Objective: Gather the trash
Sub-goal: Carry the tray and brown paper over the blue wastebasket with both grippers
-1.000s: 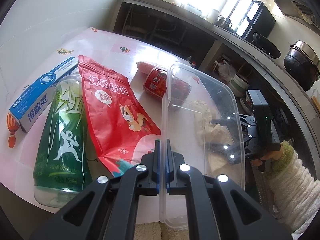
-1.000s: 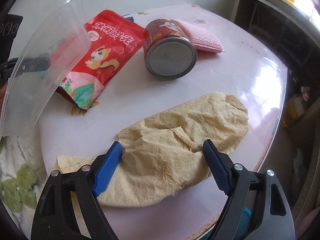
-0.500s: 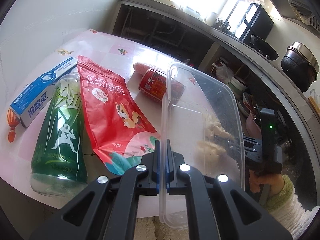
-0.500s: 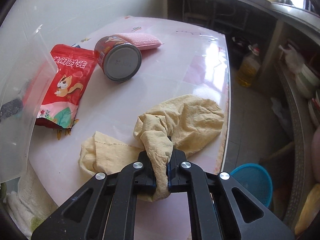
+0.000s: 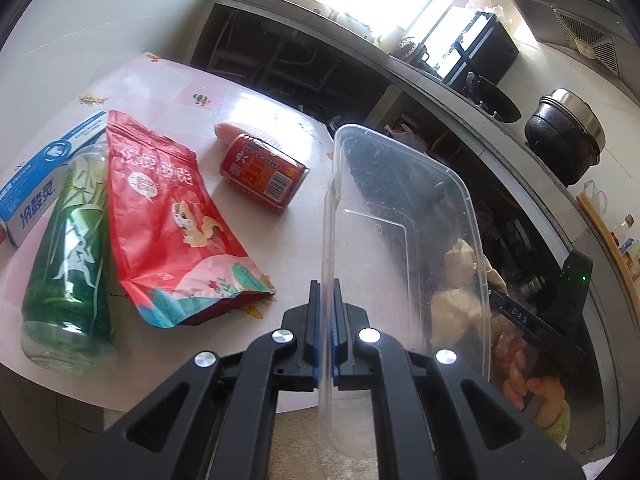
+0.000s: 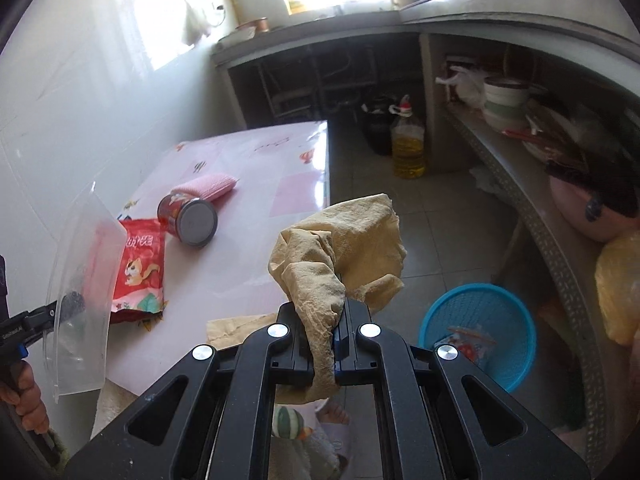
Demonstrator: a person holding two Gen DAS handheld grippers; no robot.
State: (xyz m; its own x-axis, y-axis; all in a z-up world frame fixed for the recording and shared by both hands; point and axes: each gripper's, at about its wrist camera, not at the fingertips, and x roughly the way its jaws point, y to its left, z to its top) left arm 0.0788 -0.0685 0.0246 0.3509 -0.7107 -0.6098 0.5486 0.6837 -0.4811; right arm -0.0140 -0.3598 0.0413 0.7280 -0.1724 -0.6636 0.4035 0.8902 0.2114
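My left gripper [image 5: 326, 312] is shut on the rim of a clear plastic container [image 5: 404, 224] and holds it upright at the table's front edge; the container also shows at the left of the right wrist view [image 6: 80, 296]. My right gripper [image 6: 326, 324] is shut on a crumpled tan paper bag [image 6: 344, 256], lifted off the table beyond its right edge. On the pink table [image 5: 256, 112] lie a red snack pouch [image 5: 172, 216], a red can [image 5: 262, 172] on its side, a green bottle [image 5: 68, 256] and a blue-white box [image 5: 36, 184]. A blue trash basket [image 6: 480, 332] stands on the floor to the right.
A pink sponge [image 6: 208, 186] lies behind the can. A yellow oil bottle [image 6: 408, 144] stands on the floor by the counter. A shelf [image 6: 540, 216] with bowls runs along the right. A wall borders the table's left side.
My right gripper closed on the tan paper bag, lifted it off the table and swung right toward the floor side. My left gripper kept the container, shifting slightly.
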